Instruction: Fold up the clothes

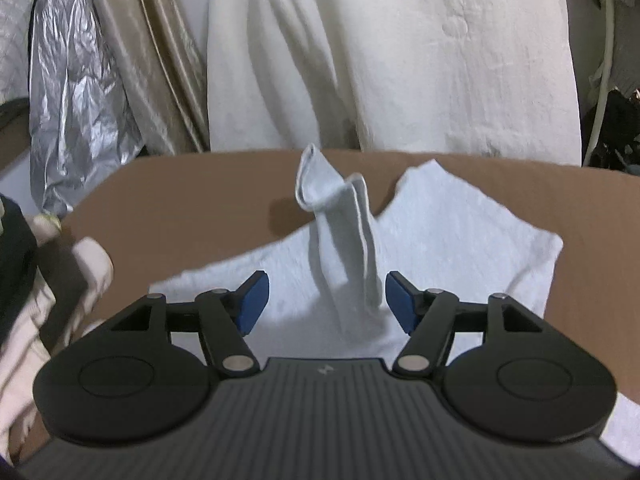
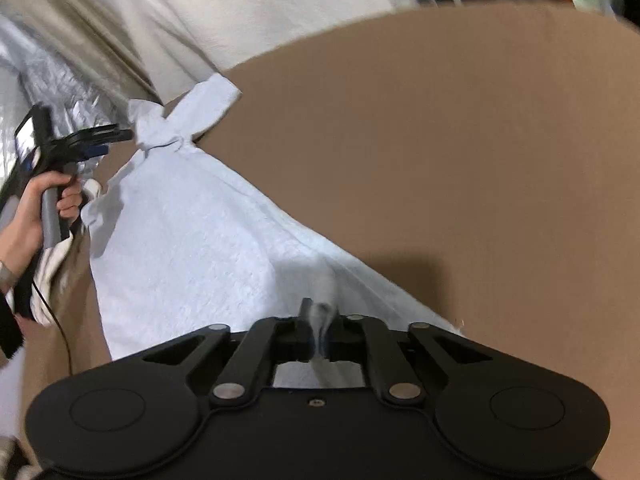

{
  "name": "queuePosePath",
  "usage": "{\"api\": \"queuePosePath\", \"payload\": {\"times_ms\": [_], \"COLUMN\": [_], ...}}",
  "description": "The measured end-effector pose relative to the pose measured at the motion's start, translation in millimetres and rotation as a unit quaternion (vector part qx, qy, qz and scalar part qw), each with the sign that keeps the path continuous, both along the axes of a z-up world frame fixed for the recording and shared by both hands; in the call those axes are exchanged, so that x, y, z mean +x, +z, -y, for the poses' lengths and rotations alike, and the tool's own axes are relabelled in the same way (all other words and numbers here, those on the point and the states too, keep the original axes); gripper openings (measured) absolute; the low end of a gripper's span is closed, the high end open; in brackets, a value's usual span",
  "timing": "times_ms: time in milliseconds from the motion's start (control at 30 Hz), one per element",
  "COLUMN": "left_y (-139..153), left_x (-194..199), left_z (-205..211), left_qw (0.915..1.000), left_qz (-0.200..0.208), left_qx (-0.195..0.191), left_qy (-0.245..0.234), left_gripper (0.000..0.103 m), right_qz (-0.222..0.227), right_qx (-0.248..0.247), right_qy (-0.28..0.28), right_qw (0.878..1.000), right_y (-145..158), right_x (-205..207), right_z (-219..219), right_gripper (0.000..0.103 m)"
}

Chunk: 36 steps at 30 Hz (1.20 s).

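Right gripper (image 2: 318, 326), jaws together, clamped on a raised pinch of the white cloth (image 2: 208, 240) at its near edge. Left gripper (image 1: 327, 300), blue pads (image 1: 254, 300) well apart, holding nothing, poised just before an upright fold (image 1: 340, 224) of the same cloth; seen from the right wrist view, gripped by a hand (image 2: 32, 208) at the cloth's far corner. Cloth spread on a brown tabletop (image 2: 460, 140), one corner twisted near the table's far edge. Behind the table: pale drapery (image 1: 400, 52) and crinkled silver foil (image 1: 76, 92).
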<state>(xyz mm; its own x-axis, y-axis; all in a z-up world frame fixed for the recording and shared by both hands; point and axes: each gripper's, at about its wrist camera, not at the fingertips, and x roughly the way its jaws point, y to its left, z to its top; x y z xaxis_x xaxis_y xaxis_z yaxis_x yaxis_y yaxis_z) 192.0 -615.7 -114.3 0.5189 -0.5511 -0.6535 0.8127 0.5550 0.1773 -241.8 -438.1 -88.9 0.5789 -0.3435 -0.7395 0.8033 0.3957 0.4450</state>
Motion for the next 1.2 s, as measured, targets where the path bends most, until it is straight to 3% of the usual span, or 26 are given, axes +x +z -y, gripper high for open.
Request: {"api": "queuePosePath", "payload": {"times_ms": [100,200,267,333,433,500,633,733,933,1133,1167,1200], "left_y": [-1.9,-2.2,-3.8,-3.6,-0.4,0.1,-6.2,-15.6,-31.5,-42.1,-42.6,-43.1], "left_x": [-6.5,-22.7,-45.6,-79.0,-134.8,-179.5,-251.0,-291.2,-335.6,-354.0,-354.8,-355.6], "left_z": [-5.6,-24.6,-46.5,-77.1,-123.4,-148.4,-194.7,-225.2,-244.0,-250.1,-249.7,-249.1], "left_qw": [1.0000,0.9998,0.9997,0.9982,0.9882,0.9858,0.9788,0.9662,0.9522,0.9435,0.9453,0.9470], "left_qz": [-0.008,-0.019,-0.023,-0.050,-0.124,-0.126,-0.134,-0.175,-0.199,-0.239,-0.237,-0.235], "left_qx": [0.001,-0.007,-0.009,-0.015,-0.029,-0.009,-0.009,-0.002,0.010,0.008,0.012,0.016], "left_qy": [0.004,0.005,-0.006,-0.029,-0.086,-0.111,-0.154,-0.190,-0.231,-0.230,-0.224,-0.218], "left_gripper": [0.064,0.064,0.064,0.064,0.064,0.064,0.064,0.064,0.064,0.071,0.063,0.019], "right_qz": [0.008,-0.029,-0.025,0.000,0.016,0.022,0.031,0.006,0.007,0.087,0.103,0.117], "right_qx": [-0.046,0.008,0.047,0.052,0.051,0.046,0.016,-0.002,0.017,0.069,0.075,0.078], "right_qy": [-0.022,-0.028,-0.028,-0.043,-0.052,-0.055,-0.040,-0.034,-0.044,-0.082,-0.085,-0.086], "right_qw": [0.999,0.999,0.998,0.998,0.997,0.997,0.999,0.999,0.999,0.990,0.988,0.986], "right_y": [19.8,-8.6,-25.0,-22.4,-19.9,-17.6,-1.4,9.2,4.2,-7.8,-8.9,-8.7], "right_x": [-15.8,-22.8,-23.3,-28.9,-35.6,-38.6,-37.8,-37.8,-30.5,-48.1,-52.1,-55.1], "right_z": [-11.9,0.7,10.4,16.3,19.5,19.3,4.3,-5.8,0.4,8.4,7.7,6.5], "right_gripper": [0.005,0.005,0.005,0.010,0.012,0.008,0.006,0.006,0.006,0.006,0.006,0.006]}}
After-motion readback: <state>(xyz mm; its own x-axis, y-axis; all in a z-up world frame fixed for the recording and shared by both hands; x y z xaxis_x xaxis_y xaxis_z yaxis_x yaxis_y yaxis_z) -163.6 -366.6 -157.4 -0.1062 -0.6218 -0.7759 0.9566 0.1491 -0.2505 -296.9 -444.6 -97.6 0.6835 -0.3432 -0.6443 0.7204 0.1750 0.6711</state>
